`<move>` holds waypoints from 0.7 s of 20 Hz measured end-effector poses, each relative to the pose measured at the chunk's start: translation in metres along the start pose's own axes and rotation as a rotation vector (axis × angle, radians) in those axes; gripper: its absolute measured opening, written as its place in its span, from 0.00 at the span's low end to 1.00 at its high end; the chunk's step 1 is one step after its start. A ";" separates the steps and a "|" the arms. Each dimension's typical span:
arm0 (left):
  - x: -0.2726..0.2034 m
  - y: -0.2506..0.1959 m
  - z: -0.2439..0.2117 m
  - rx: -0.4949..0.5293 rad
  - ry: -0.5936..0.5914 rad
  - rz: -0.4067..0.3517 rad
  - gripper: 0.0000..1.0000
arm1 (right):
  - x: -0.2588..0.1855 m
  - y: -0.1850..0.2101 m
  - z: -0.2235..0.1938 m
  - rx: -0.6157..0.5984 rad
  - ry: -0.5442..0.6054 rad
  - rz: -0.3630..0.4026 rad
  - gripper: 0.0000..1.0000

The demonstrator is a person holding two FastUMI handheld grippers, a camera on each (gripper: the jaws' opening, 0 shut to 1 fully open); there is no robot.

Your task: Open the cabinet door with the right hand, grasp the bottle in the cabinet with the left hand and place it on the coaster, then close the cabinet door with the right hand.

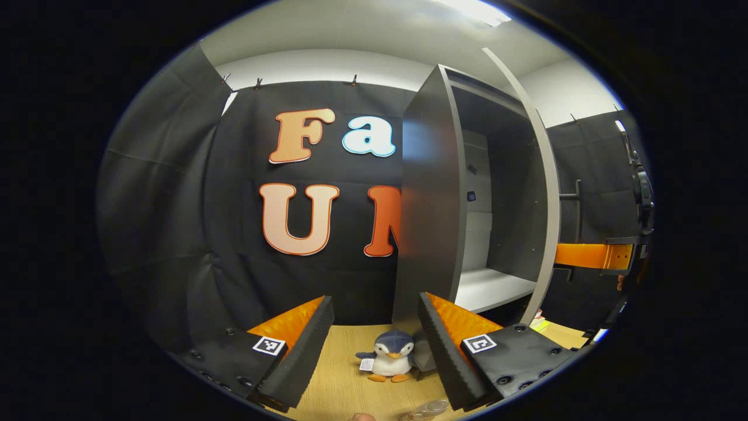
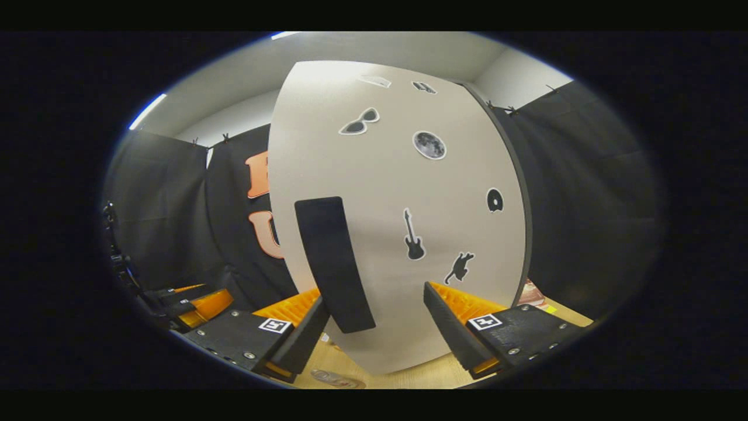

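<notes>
The cabinet [image 1: 429, 204] stands with its door [image 1: 546, 193] swung open, seen edge-on in the left gripper view; a pale shelf [image 1: 491, 287] inside looks bare. My left gripper [image 1: 375, 303] is open above the wooden table. A clear object, apparently the bottle [image 1: 428, 409], lies at the bottom edge of that view. In the right gripper view the pale door [image 2: 403, 193], dotted with stickers, is close ahead. My right gripper [image 2: 374, 295] is open, and the lower end of the black handle [image 2: 334, 263] sits between its fingers, near the left one. A clear object [image 2: 339, 379] rests on the table below.
A small penguin plush [image 1: 390, 354] sits on the wooden table [image 1: 345, 374] between my left fingers, just in front of the cabinet. The other gripper [image 1: 591, 255] shows past the door at the right. Black cloth walls close in behind and to both sides.
</notes>
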State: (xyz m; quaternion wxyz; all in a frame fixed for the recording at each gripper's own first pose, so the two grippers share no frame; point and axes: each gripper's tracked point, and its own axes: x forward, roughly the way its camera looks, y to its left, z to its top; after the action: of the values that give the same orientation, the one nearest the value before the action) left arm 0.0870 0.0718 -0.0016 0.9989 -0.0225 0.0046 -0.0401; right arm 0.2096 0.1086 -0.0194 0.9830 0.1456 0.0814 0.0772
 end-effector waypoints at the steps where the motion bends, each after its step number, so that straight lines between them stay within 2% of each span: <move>1: 0.002 -0.001 -0.001 0.000 0.001 -0.004 0.94 | 0.003 0.001 0.000 0.002 0.002 0.003 0.95; 14: 0.017 0.015 -0.015 -0.001 0.039 0.001 0.94 | 0.032 0.012 -0.002 0.031 -0.005 0.001 0.95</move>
State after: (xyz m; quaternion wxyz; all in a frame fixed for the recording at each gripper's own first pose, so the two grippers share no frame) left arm 0.1055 0.0849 -0.0174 0.9987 -0.0221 0.0242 -0.0400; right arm 0.2393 0.1267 -0.0222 0.9807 0.1611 0.0802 0.0758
